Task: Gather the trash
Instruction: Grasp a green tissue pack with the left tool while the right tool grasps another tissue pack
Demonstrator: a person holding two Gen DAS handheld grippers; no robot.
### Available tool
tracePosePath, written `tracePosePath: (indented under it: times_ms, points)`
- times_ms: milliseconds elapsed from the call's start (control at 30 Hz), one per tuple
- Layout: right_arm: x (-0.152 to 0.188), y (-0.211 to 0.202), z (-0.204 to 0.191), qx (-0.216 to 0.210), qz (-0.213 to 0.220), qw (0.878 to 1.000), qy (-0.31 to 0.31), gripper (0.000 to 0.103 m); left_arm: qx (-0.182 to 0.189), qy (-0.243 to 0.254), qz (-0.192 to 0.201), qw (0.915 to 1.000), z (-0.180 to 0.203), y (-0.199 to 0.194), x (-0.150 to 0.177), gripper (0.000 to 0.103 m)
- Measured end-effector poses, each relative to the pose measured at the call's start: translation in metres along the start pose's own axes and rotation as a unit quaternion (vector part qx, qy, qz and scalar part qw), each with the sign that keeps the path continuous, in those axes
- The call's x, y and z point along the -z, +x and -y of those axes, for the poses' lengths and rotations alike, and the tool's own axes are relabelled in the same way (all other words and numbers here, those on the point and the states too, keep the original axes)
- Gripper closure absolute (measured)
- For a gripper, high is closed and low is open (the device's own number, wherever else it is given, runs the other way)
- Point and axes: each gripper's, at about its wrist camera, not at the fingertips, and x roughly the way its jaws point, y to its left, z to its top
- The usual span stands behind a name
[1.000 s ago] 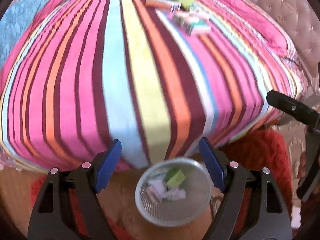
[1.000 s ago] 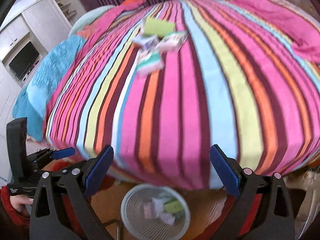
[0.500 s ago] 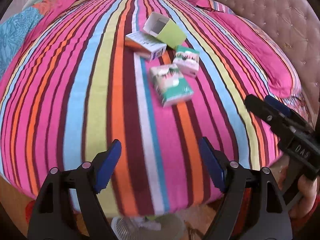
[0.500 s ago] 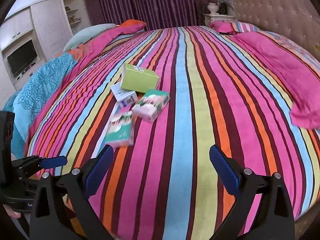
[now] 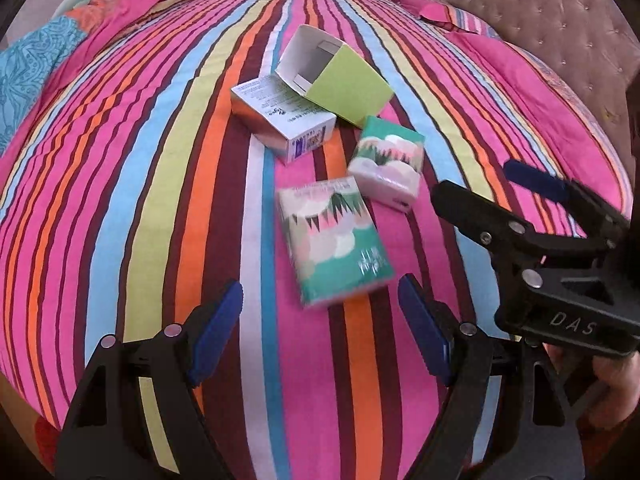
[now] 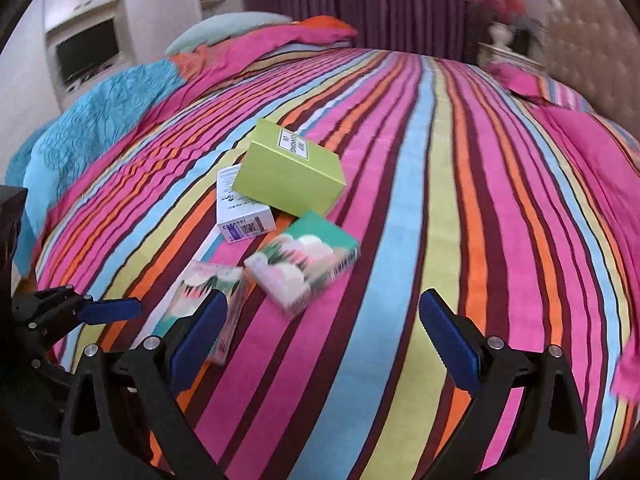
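Several small boxes lie on the striped bedspread (image 5: 120, 200). A green tissue pack (image 5: 334, 240) lies just beyond my left gripper (image 5: 320, 328), which is open and empty. A second tissue pack (image 5: 386, 160), a white carton (image 5: 282, 118) and an open lime-green box (image 5: 334, 74) lie farther back. My right gripper (image 6: 318, 330) is open and empty, with the second tissue pack (image 6: 302, 266) just ahead, the first pack (image 6: 208, 300) by its left finger, then the white carton (image 6: 242, 208) and lime box (image 6: 290, 170). The right gripper also shows in the left wrist view (image 5: 532, 184).
A pink blanket (image 6: 592, 152) is bunched on the bed's right side, a blue one (image 6: 92, 128) on the left. A padded headboard (image 5: 552, 12) stands at the right. A cabinet with a screen (image 6: 86, 52) and dark curtains (image 6: 380, 4) are beyond the bed.
Both grippers rose from over the wire bin on the floor and moved forward over the bed toward the boxes. The bin has left both views. Both stayed open.
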Motion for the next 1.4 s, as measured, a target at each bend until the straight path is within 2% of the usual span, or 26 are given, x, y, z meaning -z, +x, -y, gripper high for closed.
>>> tracePosePath:
  times_ms: [133,233,567,733,800,867,967,1067,1133,1267,1300,1333,1400]
  points:
    - [-0.010,0.018,0.001,0.008,-0.013,1.000,-0.027,0.011,-0.012,-0.002,0.002,0.9999,0.001,0.012,-0.006,0.025]
    - [-0.013,0.027,0.002,0.003,-0.023,0.999,-0.040,0.011,-0.019,-0.005,0.006,0.9998,0.001,0.017,-0.010,0.018]
    - [-0.023,0.051,-0.009,-0.009,-0.044,0.995,-0.088,0.008,-0.008,-0.030,0.008,0.9995,-0.002,0.023,-0.012,0.018]
    - [-0.031,0.057,-0.006,-0.007,-0.047,0.996,-0.073,0.008,0.005,-0.039,0.009,0.9992,0.002,0.021,-0.009,0.018]
    - [-0.033,0.060,0.000,-0.017,-0.056,0.997,-0.052,0.008,-0.001,-0.036,0.013,0.9993,0.005,0.021,-0.010,0.018]
    - [-0.032,0.060,0.005,-0.023,-0.059,0.997,-0.039,0.008,-0.009,-0.040,0.007,0.9991,0.005,0.024,-0.012,0.018]
    - [-0.027,0.058,0.010,-0.024,-0.062,0.997,-0.032,0.008,-0.002,-0.068,0.010,0.9976,-0.004,0.026,-0.013,0.018]
    - [-0.022,0.057,0.015,-0.030,-0.068,0.997,-0.017,0.008,-0.001,-0.064,0.010,0.9979,-0.006,0.028,-0.015,0.018]
    - [-0.019,0.056,0.013,-0.030,-0.072,0.997,-0.015,0.009,0.002,-0.047,0.011,0.9988,-0.007,0.030,-0.014,0.020]
    - [-0.014,0.057,0.004,-0.005,-0.073,0.997,-0.039,0.013,-0.001,-0.021,0.013,0.9997,-0.010,0.030,-0.014,0.039]
    - [-0.014,0.057,0.003,0.002,-0.072,0.997,-0.041,0.018,-0.002,-0.016,0.017,0.9997,-0.012,0.029,-0.015,0.049]
    - [-0.015,0.056,0.003,0.008,-0.068,0.997,-0.040,0.026,-0.001,-0.014,0.015,0.9998,-0.014,0.029,-0.017,0.049]
    - [-0.018,0.056,0.005,0.014,-0.065,0.997,-0.029,0.029,0.012,-0.016,0.010,0.9998,-0.021,0.029,-0.020,0.051]
